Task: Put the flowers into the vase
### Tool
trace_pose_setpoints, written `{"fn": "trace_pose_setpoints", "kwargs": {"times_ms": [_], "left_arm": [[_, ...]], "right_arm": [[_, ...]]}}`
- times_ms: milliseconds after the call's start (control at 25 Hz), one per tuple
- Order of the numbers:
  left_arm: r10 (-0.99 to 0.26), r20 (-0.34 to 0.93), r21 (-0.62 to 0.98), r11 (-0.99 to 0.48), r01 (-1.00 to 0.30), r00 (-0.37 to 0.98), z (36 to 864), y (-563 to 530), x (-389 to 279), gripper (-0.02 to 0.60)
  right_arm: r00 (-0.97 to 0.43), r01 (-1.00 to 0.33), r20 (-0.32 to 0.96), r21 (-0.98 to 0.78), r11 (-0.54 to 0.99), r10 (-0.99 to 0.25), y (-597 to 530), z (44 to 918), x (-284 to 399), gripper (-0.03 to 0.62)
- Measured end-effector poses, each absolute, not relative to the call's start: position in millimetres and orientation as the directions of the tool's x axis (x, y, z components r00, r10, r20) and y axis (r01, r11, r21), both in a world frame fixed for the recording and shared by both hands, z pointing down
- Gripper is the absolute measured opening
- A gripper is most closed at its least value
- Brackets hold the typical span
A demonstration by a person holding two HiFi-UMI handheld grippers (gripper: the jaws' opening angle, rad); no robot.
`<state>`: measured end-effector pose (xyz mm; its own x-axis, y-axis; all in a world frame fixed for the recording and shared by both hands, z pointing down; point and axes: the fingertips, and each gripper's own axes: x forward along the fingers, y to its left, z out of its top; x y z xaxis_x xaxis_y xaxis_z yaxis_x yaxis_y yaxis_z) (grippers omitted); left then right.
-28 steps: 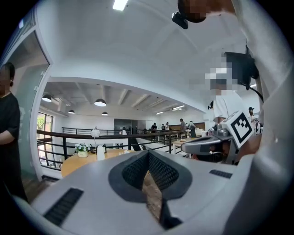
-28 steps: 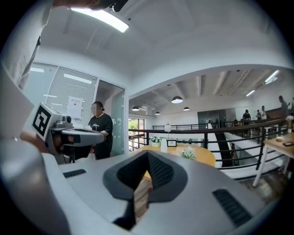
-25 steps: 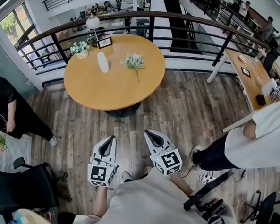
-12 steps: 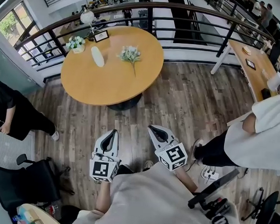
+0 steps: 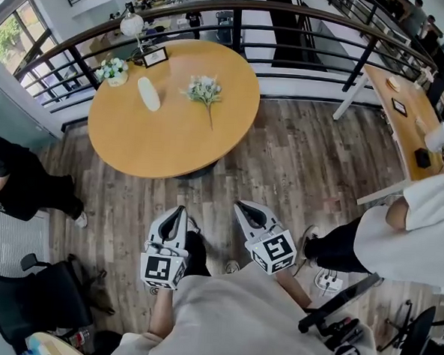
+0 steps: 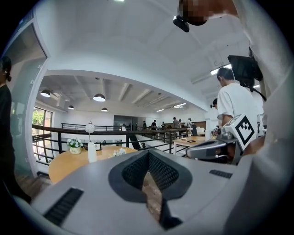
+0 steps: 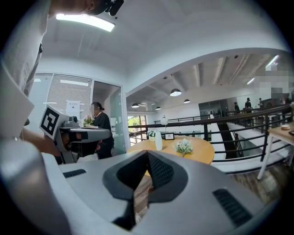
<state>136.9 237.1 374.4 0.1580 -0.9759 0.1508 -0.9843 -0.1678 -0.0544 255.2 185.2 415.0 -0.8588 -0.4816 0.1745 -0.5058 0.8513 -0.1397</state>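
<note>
**A:** Where do the task's things lie from the tools?

**B:** Both are on the round, orange-brown wooden table (image 5: 160, 143), ahead of the person and well apart from either tool, with a stretch of plank floor (image 5: 283, 162) between. The loose bunch of small white, green-leaved flowers (image 5: 204, 90) lies flat near the table's middle. The slim, white, upright vase (image 5: 148, 93) stands just to its left, the two apart and not touching.

**A:** How does the bunch point?

**B:** Its blossoms are at the far end. The thin stem runs back toward the person and slants a little to the right, so the stem end faces the tools.

**A:** Which tool is nearer?

**B:** Hardly either. The grey plastic left gripper (image 5: 181, 210) sits almost straight below the bunch in the head view, and the grey plastic right gripper (image 5: 241, 207) sits a little off to the right. The vase is on the left gripper's side. My guess is the right one suits the stem and the left one suits steadying the vase.

**A:** And their jaws?

**B:** Both pairs are pressed together with nothing between them. Each gripper view shows only floor through the notch behind the tips. They'd need to spread before any grasp.

**A:** How do the flowers look?

**B:** Small pale heads clustered over green leaves, light and floppy I'd judge. A separate small white pot of flowers (image 5: 112, 71) stands at the far left rim.
</note>
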Motion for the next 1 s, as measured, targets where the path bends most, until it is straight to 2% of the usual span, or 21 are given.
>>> {"fn": "trace_pose_setpoints", "kwargs": {"times_ms": [360,680,1000], "left_arm": [[-0.96,0.151,-0.035,-0.242,-0.97,0.235,380,151,68,0.006],[-0.968,0.096,-0.049,-0.236,-0.97,0.231,343,83,-35,0.006],[-0.969,0.084,-0.041,-0.237,-0.971,0.233,338,47,-85,0.006]], "right_arm": [[-0.82,-0.558,0.231,-0.116,0.822,-0.524,113,422,185,0.008],[-0.807,-0.573,0.222,-0.071,0.817,-0.547,48,388,98,0.008],[-0.79,-0.592,0.225,-0.041,0.805,-0.57,1,380,50,0.008]]}}
